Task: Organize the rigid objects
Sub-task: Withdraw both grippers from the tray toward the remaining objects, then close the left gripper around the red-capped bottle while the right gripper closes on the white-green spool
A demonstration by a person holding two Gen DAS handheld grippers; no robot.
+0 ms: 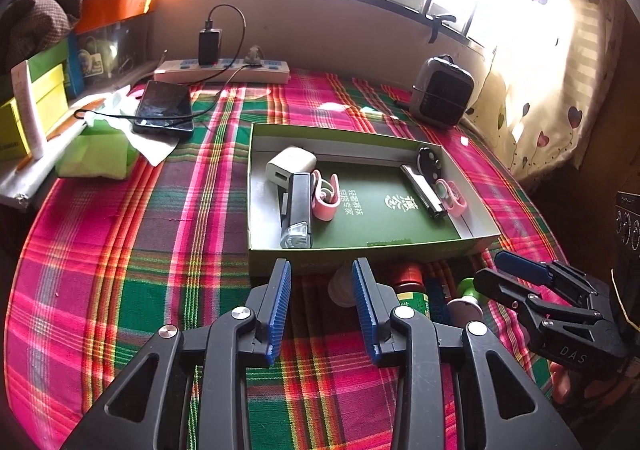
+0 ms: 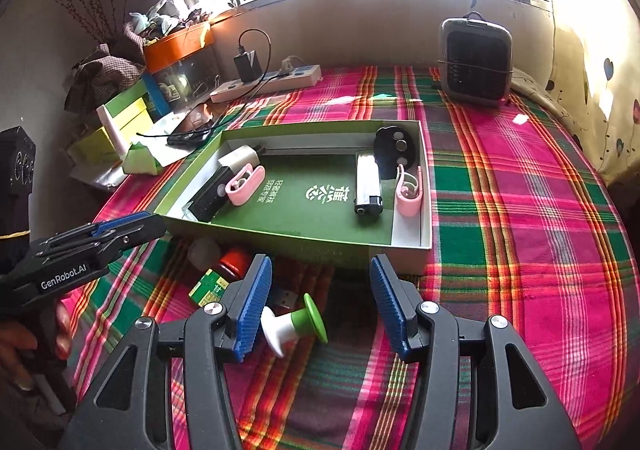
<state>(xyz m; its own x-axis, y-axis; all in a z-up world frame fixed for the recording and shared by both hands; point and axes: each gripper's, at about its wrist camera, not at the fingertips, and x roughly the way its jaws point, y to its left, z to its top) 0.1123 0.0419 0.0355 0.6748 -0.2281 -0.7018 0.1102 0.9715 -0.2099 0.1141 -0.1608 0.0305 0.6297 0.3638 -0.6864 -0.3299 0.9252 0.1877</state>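
A green cardboard box (image 1: 360, 256) (image 2: 304, 246) lies on the plaid cloth. It holds a white charger (image 1: 288, 166), a black device (image 1: 298, 206), two pink clips (image 1: 326, 194) (image 2: 408, 190), a silver lighter (image 2: 368, 186) and a black key fob (image 2: 394, 148). In front of the box lie a red-capped bottle (image 1: 408, 286) (image 2: 232, 262), a clear cap (image 2: 204, 250), a blue USB stick (image 2: 284, 296) and a green-and-white spool (image 2: 296, 324). My left gripper (image 1: 322, 310) is open and empty before the box. My right gripper (image 2: 316, 306) is open over the spool.
A phone (image 1: 164, 106) on charge, a power strip (image 1: 224, 70), a tissue pack (image 1: 96, 150) and stacked boxes (image 1: 36, 110) crowd the left. A small grey heater (image 2: 476, 62) stands at the back right. A curtain (image 1: 560, 70) hangs at the right.
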